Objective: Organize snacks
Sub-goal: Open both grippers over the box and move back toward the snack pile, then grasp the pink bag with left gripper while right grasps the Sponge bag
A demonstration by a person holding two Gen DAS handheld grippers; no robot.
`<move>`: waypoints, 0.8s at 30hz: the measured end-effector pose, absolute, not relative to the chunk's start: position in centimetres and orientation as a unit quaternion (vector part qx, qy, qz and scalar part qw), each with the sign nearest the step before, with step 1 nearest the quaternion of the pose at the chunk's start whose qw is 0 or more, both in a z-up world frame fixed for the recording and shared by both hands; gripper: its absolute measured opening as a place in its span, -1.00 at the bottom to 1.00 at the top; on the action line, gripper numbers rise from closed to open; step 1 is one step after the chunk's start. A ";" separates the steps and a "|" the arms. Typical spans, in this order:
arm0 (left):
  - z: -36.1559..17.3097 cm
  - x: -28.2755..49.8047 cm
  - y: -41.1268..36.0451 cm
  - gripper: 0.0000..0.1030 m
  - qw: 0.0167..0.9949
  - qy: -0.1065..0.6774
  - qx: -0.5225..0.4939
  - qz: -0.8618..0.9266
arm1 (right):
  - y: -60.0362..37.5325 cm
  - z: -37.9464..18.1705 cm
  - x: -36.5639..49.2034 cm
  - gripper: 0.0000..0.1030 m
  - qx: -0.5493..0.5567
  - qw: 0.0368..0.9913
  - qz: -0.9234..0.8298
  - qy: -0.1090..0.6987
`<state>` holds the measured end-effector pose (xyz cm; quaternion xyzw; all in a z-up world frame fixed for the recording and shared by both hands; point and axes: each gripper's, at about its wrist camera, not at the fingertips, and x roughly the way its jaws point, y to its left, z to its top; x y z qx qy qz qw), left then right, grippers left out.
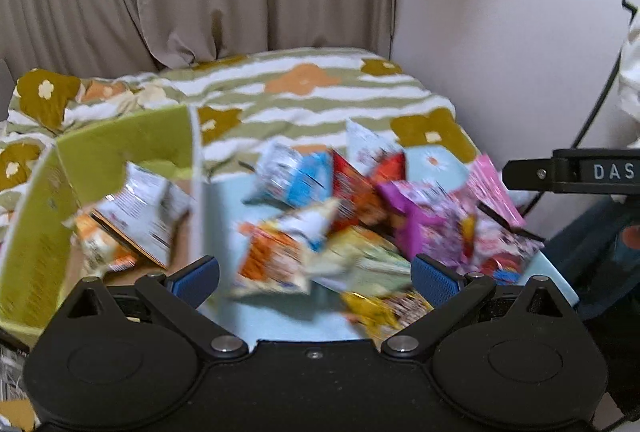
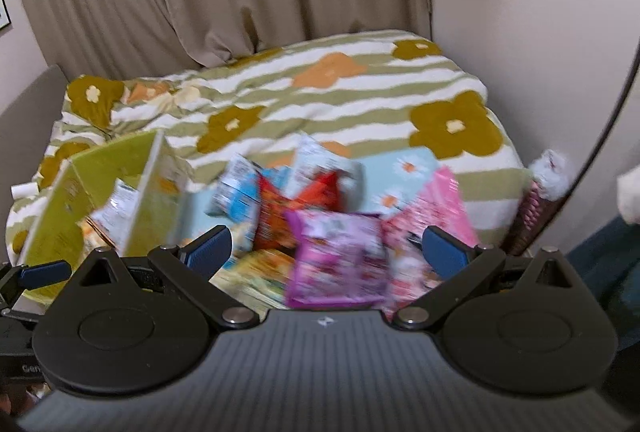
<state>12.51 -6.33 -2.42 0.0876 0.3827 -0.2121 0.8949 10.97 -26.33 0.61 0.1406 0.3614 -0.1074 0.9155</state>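
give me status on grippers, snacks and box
Left gripper open, empty. Right gripper open, empty. Snack packets piled beside green box, a few packets inside. Nothing blocking.

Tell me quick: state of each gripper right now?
Left gripper: open, holding nothing.
Right gripper: open, holding nothing.

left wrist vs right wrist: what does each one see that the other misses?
Only the left wrist view shows the yellow packet at the near edge of the pile, and the right tongs' arm marked "DAS".

Only the right wrist view shows a fluffy white item by the wall and a picture frame corner.

Both show the green box holding a white packet, the purple packet, the floral blanket, and open, empty tongs: left, right.
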 end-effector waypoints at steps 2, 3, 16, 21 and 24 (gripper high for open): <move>-3.3 11.4 -8.0 1.00 0.892 0.393 0.089 -0.206 | -28.1 -0.4 10.0 1.00 0.139 0.913 -0.107 0.369; -3.7 10.9 -8.7 1.00 0.891 0.398 0.088 -0.203 | -29.0 -0.9 9.7 1.00 0.140 0.911 -0.106 0.374; -10.0 7.8 -16.3 0.96 0.858 0.461 0.109 -0.200 | -34.7 -7.4 8.0 1.00 0.170 0.886 -0.083 0.424; -13.2 8.0 -18.4 0.87 0.841 0.484 0.125 -0.205 | -34.8 -9.8 8.3 1.00 0.177 0.878 -0.078 0.437; -14.7 8.3 -19.2 0.85 0.836 0.492 0.136 -0.201 | -34.7 -11.1 8.6 1.00 0.179 0.875 -0.077 0.443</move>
